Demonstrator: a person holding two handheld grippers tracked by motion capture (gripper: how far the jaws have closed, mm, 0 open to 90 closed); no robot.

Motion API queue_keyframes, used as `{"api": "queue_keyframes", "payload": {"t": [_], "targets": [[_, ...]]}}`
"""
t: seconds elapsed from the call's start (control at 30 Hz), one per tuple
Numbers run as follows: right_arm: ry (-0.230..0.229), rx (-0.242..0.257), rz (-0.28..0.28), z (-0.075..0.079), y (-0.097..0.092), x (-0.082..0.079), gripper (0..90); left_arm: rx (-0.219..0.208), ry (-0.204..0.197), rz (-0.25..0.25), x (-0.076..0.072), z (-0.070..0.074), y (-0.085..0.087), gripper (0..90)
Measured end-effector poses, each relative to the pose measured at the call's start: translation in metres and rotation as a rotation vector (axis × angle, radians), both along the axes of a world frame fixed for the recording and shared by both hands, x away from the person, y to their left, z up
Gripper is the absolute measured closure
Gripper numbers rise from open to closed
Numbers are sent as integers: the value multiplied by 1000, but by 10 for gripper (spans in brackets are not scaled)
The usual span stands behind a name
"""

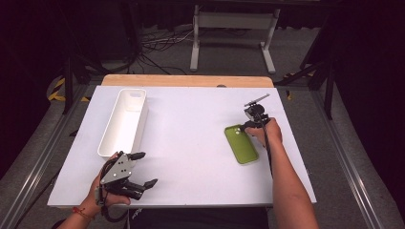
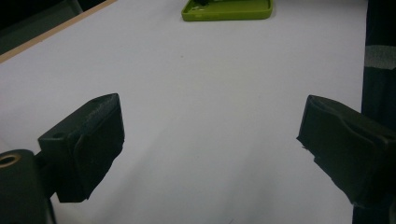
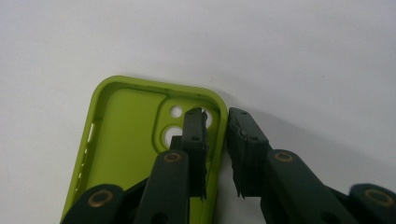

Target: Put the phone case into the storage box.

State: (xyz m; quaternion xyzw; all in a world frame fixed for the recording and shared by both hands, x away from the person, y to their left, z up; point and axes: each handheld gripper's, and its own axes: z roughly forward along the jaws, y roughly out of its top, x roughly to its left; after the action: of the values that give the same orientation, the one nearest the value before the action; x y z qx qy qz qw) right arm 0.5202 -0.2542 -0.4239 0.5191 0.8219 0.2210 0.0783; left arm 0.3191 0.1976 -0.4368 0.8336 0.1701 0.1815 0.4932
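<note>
A: Any words on the phone case (image 3: 126, 140)?

B: Can't see any. It's green, soft-looking, open side up w/ round camera holes, flat on the white table (image 1: 191, 124), right side.

A: Right gripper (image 3: 215, 140)?

B: Clamped on the case's side wall, one jaw inside, one outside.

A: Left gripper (image 2: 210, 144)?

B: Jaws wide apart, well away from the case.

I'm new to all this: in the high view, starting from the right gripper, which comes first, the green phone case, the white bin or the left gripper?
1. Green phone case: in the right gripper, its side wall between the jaws.
2. White bin: far left of the table.
3. Left gripper: near left corner, slightly farther.
</note>
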Motion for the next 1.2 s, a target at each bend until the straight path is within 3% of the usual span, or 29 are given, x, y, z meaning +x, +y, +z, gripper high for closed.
{"api": "queue_keyframes", "payload": {"t": [0.37, 0.63, 0.87, 1.2], "targets": [[0, -17, 1, 2, 0, -1, 846, 4, -3, 1, -1, 1, 0, 82], [-16, -57, 2, 1, 3, -2, 880, 4, 1, -5, -1, 0, -2, 82], [-43, -119, 4, 1, 10, -5, 884, 7, 7, -10, -1, -1, -4, 82], [-48, -143, 15, 1, 13, -5, 874, 13, 15, -16, -1, -1, -4, 81]]}}
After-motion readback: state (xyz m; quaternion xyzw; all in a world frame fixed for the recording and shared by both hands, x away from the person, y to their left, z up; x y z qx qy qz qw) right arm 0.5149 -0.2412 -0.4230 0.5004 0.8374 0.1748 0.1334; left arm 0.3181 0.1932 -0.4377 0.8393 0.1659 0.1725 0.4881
